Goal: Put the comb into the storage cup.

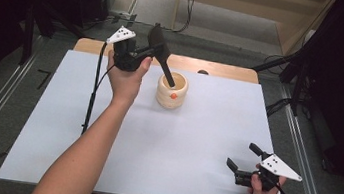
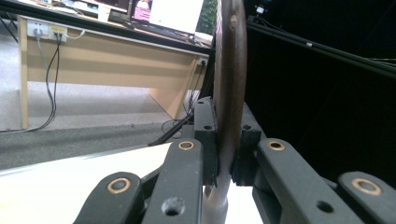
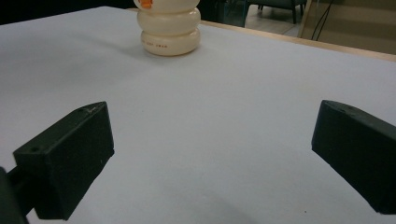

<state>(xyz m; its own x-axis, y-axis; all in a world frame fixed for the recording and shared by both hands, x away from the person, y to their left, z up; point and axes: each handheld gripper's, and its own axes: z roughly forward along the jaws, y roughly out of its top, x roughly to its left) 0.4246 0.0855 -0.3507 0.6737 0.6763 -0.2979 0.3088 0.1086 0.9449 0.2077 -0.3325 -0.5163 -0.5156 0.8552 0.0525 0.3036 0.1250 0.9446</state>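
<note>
High view: A white rectangular sheet [image 1: 154, 140] covers the light wooden table [image 1: 224, 69]. A cream-coloured, ridged round holder [image 1: 171, 91] with a small orange mark on its side stands on the sheet, toward the far edge and left of centre. The left hand [image 1: 126, 78] holds the left gripper [image 1: 146, 53] above the sheet, just left of the holder. Its jaws are clamped on a dark wooden spatula [image 1: 162, 51]. The spatula is tilted: the broad blade points up and away, and the handle slants down into the open top of the holder. The right hand [image 1: 264, 190] holds the right gripper [image 1: 244, 157] near the sheet's near right corner, well apart from the holder, with its jaws spread and nothing between them.

Left gripper view: The two black jaws are pressed against opposite faces of the spatula [image 2: 229, 84], seen edge-on. The blade rises to the top of the frame; the rounded handle continues below the jaws. A light wooden desk [image 2: 107, 60] with cables stands in the background beyond the sheet [image 2: 70, 179].

Right gripper view: The two black jaw tips stand far apart, at lower left and at right, released and holding nothing. The bare sheet [image 3: 210, 116] lies between them. The holder [image 3: 170, 28] stands upright at the far side, its top cut off by the frame.
</note>
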